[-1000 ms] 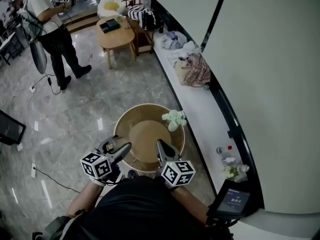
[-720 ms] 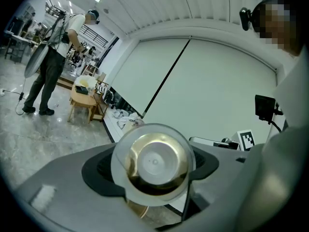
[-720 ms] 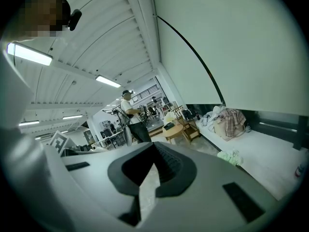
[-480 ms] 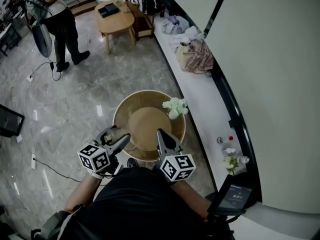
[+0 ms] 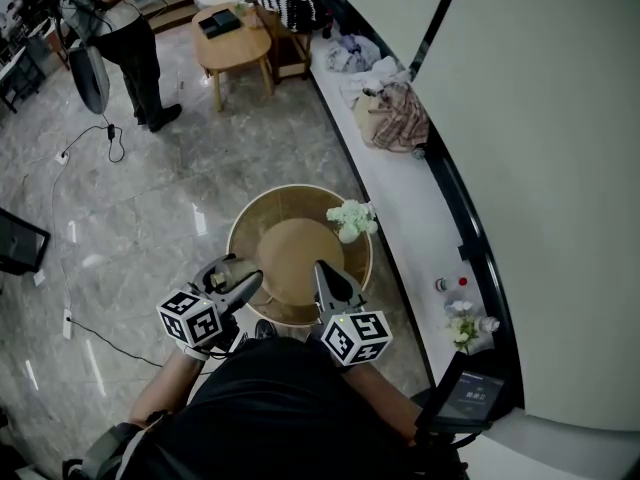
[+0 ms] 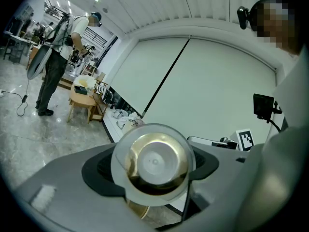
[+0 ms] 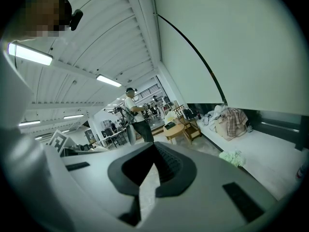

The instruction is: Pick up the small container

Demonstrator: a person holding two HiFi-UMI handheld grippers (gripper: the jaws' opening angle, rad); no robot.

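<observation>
From the head view, barely anything has shifted in the last second: the left gripper (image 5: 245, 286) and right gripper (image 5: 320, 268) hover over the near rim of the one round table (image 5: 240, 233), same as before, and only the lone bystander (image 5: 118, 23) has drifted toward the top edge. One bunch of flowers (image 5: 350, 218) and one side table (image 5: 235, 48) complete the room. In the left gripper view, the jaws are clamped on the single small container (image 6: 153, 163), clear with a brassy inside, held off the table; I'd call the pickup done. In the right gripper view, the jaws are pressed together with nothing between them.
</observation>
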